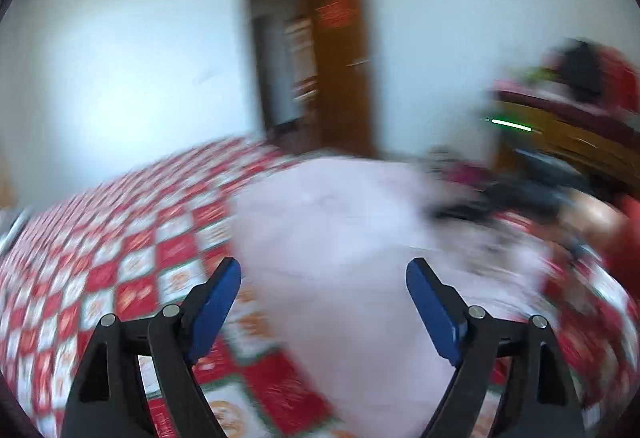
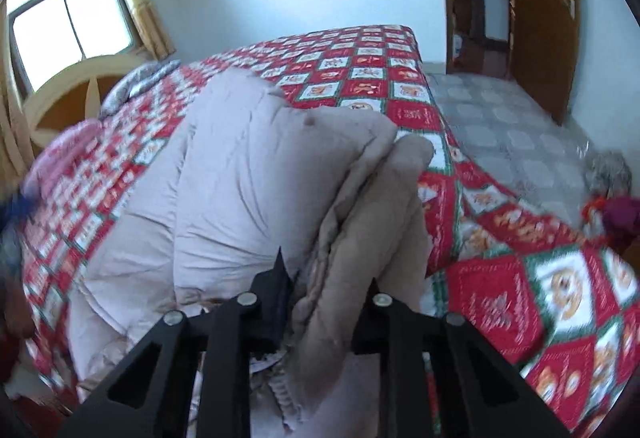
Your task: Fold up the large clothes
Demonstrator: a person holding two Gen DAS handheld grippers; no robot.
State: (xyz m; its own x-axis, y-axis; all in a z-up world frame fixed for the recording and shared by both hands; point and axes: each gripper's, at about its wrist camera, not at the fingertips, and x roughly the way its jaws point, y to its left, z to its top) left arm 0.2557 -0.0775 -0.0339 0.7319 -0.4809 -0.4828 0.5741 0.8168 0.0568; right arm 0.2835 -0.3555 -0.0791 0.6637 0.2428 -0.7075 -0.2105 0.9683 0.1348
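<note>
Left hand-held gripper (image 1: 323,278) is spread wide on my feed, blue pads (image 1: 218,302) well apart and nothing between them; it hangs above the bed (image 1: 120,258), pointing down at a slant. That view is badly motion-blurred, so I only get coarse shapes. Right hand-held gripper (image 2: 326,278) is clamped on a thick bunched fold of the pale padded garment (image 2: 248,166): layered edges are squeezed between the two black fingers (image 2: 276,286) and bulge out ahead of them. The garment, a quilted beige-pink piece, lies across the red-and-white checked bedspread (image 2: 360,78), piled from the near edge of the bed toward its middle, with the gripped fold close to the bed's right-hand edge in the right wrist view. In the left view the same garment (image 1: 340,230) shows as a pale mass just ahead of the open pads, not touching them as far as I can tell. Behind the bed: white wall, brown door (image 2: 540,18) standing open, window (image 2: 68,26) by the headboard (image 2: 60,98). Tiled floor (image 2: 500,126) runs beside the bed's right edge.
</note>
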